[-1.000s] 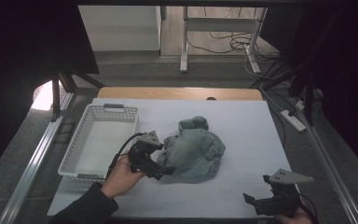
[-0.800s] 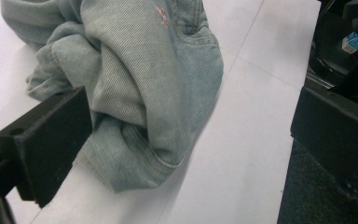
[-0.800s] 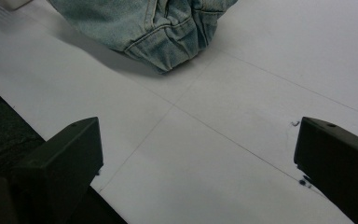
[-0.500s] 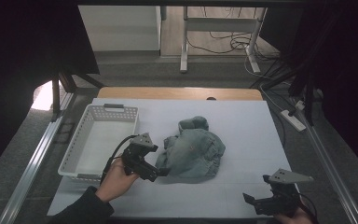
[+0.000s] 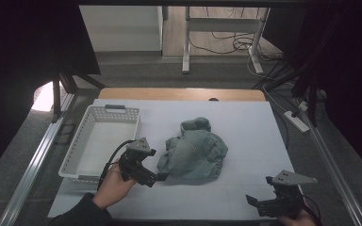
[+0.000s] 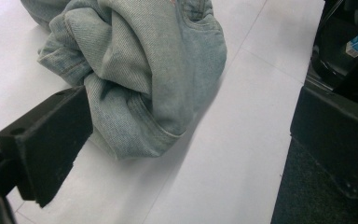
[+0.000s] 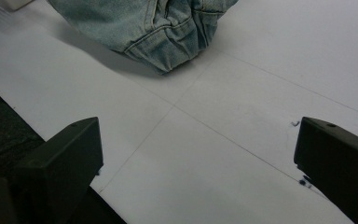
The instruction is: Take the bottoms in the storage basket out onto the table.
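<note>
- At the desk's near right corner, the right gripper (image 5: 264,202) rests low in a person's hand, its black fingers (image 7: 65,158) spread wide over bare white surface and holding nothing, well apart from the cloth; it looks parked while the other hand works.
- Near the front edge, left of centre, the left gripper (image 5: 156,176) is angled toward the crumpled pale-blue denim garment (image 5: 193,153). One finger (image 6: 51,140) sits against the garment's near-left fold, apparently lined up for a pinch there; whether it has closed on the cloth cannot be told.
- The garment lies bunched at the desk's middle, outside any container.
- Along the left edge, the white perforated plastic basket (image 5: 78,157) stands empty just beside the left gripper, a likely destination.
</note>
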Action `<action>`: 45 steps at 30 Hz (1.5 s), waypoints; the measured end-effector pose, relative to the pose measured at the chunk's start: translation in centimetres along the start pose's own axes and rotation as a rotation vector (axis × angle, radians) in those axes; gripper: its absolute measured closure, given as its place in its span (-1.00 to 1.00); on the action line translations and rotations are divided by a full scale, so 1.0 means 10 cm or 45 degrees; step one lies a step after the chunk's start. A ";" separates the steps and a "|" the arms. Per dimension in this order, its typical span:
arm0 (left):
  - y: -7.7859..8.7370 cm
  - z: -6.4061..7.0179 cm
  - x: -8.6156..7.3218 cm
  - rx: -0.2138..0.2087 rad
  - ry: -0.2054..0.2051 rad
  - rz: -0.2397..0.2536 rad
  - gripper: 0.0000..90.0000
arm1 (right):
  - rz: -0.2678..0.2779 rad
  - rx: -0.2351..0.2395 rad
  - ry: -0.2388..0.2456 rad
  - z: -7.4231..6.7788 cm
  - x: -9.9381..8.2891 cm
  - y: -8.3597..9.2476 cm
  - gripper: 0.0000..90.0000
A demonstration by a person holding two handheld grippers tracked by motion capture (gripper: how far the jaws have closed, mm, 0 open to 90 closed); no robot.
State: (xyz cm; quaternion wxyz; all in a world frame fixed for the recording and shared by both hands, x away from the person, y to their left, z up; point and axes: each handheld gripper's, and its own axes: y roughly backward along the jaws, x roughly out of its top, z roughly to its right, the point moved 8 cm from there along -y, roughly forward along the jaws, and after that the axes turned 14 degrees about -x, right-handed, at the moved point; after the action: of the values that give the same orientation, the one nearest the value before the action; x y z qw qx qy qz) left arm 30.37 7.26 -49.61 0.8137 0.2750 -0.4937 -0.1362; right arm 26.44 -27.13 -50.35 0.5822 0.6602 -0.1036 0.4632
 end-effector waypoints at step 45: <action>0.29 0.05 -0.26 0.028 0.047 0.086 -1.00 | -0.003 -0.003 0.004 0.00 0.00 0.00 -0.97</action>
State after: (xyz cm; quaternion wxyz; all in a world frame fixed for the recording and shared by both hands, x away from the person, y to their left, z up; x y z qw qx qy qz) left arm 28.52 10.77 -49.66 0.8238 0.2697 -0.4890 -0.0979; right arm 26.43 -27.13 -50.38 0.5837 0.6590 -0.1024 0.4633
